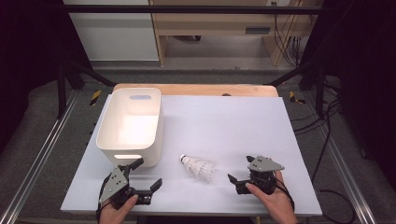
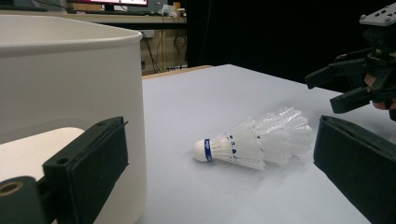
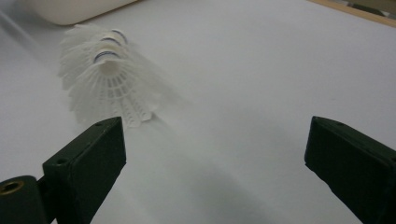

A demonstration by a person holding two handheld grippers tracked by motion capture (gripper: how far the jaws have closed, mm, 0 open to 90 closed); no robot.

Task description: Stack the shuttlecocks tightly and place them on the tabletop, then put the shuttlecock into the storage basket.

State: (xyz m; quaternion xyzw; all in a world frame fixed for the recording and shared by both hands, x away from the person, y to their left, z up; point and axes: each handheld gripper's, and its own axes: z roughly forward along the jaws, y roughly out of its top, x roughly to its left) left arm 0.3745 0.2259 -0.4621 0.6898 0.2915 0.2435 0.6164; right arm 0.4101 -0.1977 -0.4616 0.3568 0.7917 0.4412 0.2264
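A white shuttlecock (image 1: 198,167) lies on its side on the white table sheet (image 1: 224,126), cork end toward the bin. In the left gripper view the shuttlecock (image 2: 254,144) shows its blue band beyond the wide-apart jaws. My left gripper (image 1: 145,173) stands open near the front edge, just below the bin, with nothing in it. To the shuttlecock's right my right gripper (image 1: 240,169) is open and empty, pointing left at it. The right gripper view has the shuttlecock (image 3: 107,77) skirt-first, a short way ahead of its left jaw. The right gripper (image 2: 331,91) appears at the far right of the left gripper view.
A white plastic bin (image 1: 130,125) stands at the table's left, close to my left gripper; its wall (image 2: 70,93) looms beside the left jaw. A wooden table edge (image 1: 196,88) runs behind the sheet. Bare sheet lies to the right and at the back.
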